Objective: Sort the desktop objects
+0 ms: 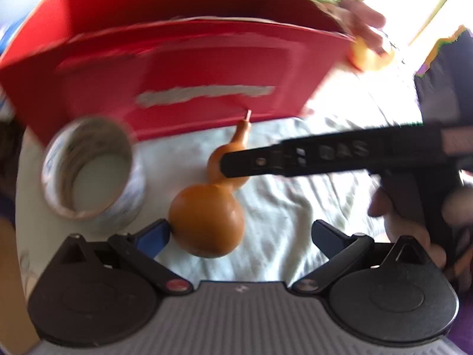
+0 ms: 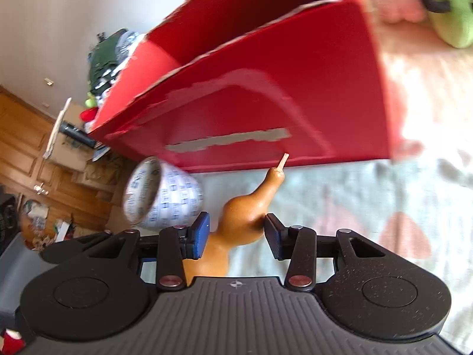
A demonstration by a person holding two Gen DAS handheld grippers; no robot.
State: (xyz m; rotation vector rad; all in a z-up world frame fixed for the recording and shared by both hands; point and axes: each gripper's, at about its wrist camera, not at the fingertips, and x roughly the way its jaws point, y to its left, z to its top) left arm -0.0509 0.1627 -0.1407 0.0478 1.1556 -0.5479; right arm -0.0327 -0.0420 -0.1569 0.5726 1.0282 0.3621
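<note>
An orange-brown gourd (image 1: 207,224) lies on a pale cloth with its stem toward a red cardboard box (image 1: 192,59). My left gripper (image 1: 241,233) is open, and the gourd's big bulb sits just inside its left finger. My right gripper (image 1: 236,164) reaches in from the right, across the gourd's small upper bulb. In the right wrist view that gripper (image 2: 236,235) is closed in on the small bulb of the gourd (image 2: 245,219), a pad against each side. The red box (image 2: 266,88) stands right behind the stem. Both views are motion-blurred.
A roll of printed tape (image 1: 91,171) stands left of the gourd, also visible as the tape roll (image 2: 162,192). A yellow round object (image 1: 371,54) lies past the box's right corner. A hand (image 1: 408,216) holds the right gripper's handle. Pink and green soft toys (image 2: 443,9) lie far right.
</note>
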